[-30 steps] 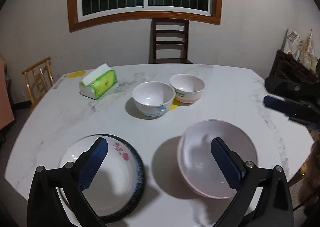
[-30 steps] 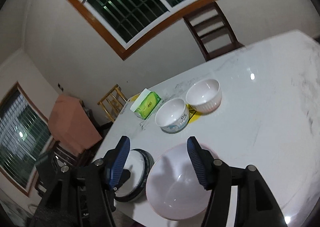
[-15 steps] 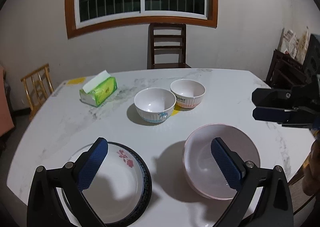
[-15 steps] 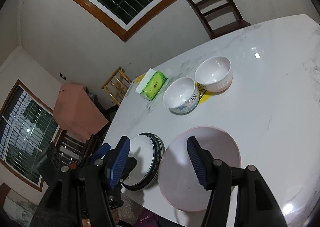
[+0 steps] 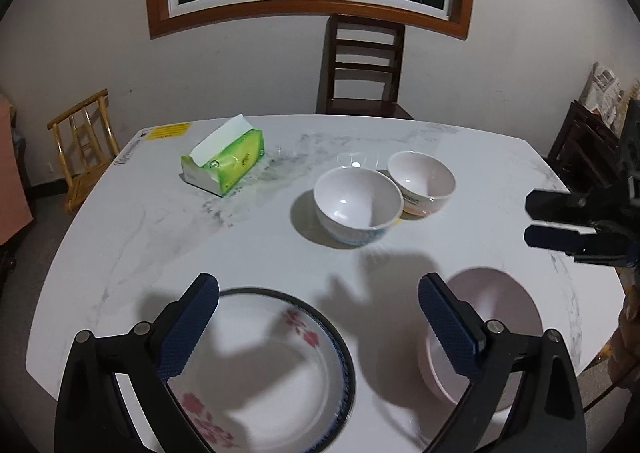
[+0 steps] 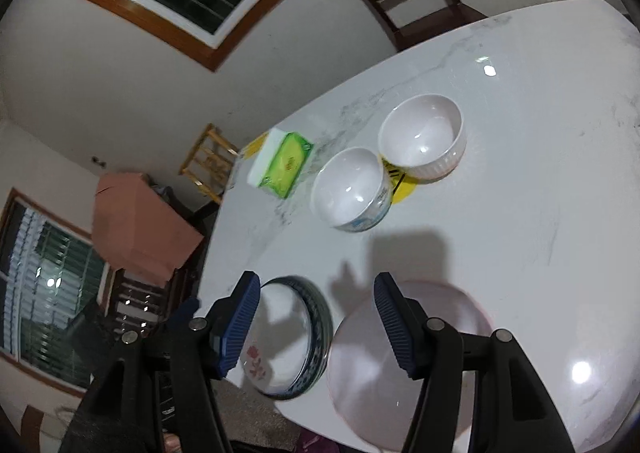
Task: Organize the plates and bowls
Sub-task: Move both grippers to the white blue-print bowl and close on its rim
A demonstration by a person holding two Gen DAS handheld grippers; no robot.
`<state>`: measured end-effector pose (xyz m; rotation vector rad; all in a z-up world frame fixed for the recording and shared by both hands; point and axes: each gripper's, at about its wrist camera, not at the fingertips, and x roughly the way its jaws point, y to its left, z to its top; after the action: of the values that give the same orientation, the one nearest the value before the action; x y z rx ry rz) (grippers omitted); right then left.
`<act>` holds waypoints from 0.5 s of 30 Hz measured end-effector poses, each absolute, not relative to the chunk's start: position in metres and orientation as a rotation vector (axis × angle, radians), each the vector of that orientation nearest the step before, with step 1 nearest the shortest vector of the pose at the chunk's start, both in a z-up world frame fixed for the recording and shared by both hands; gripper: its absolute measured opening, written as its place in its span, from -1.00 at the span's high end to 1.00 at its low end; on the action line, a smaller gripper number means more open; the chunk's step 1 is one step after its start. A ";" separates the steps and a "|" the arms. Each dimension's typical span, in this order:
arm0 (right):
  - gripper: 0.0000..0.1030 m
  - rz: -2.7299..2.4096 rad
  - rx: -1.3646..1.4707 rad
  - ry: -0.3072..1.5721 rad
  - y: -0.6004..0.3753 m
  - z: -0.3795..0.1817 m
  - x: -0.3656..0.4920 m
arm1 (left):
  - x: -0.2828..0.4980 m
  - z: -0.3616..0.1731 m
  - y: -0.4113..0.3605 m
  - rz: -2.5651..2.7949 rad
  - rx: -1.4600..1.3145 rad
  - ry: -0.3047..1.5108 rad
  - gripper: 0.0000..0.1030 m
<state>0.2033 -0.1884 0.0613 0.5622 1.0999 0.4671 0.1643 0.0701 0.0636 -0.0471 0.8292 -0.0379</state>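
On the white marble table (image 5: 132, 237) lie a dark-rimmed plate with pink flowers (image 5: 276, 377) (image 6: 292, 337) and a large pink plate (image 5: 504, 317) (image 6: 416, 365), both near the front edge. Two white bowls stand side by side further back: one with blue print (image 5: 357, 205) (image 6: 347, 189) and one ribbed with orange print (image 5: 422, 181) (image 6: 422, 139). My left gripper (image 5: 318, 325) is open and empty above the flowered plate. My right gripper (image 6: 316, 321) is open and empty above the gap between the plates; it also shows in the left wrist view (image 5: 560, 221).
A green tissue box (image 5: 224, 161) (image 6: 282, 163) sits at the back left of the table. A dark wooden chair (image 5: 362, 65) stands behind the table, a yellow chair (image 5: 82, 141) to the left. The table's front edge is close below the plates.
Both grippers have shifted left and higher; the plates sit lower and more to the right in the views. The jaws stay open and the dishes have not moved.
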 end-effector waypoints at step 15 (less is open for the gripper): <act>0.20 0.327 0.544 1.252 -0.140 0.010 0.284 | 0.272 0.037 0.108 -0.055 -0.129 1.024 -0.33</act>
<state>0.2836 -0.1404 0.0098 0.5437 1.2524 0.3266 0.2717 0.1077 0.0372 -0.1294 1.0242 -0.0546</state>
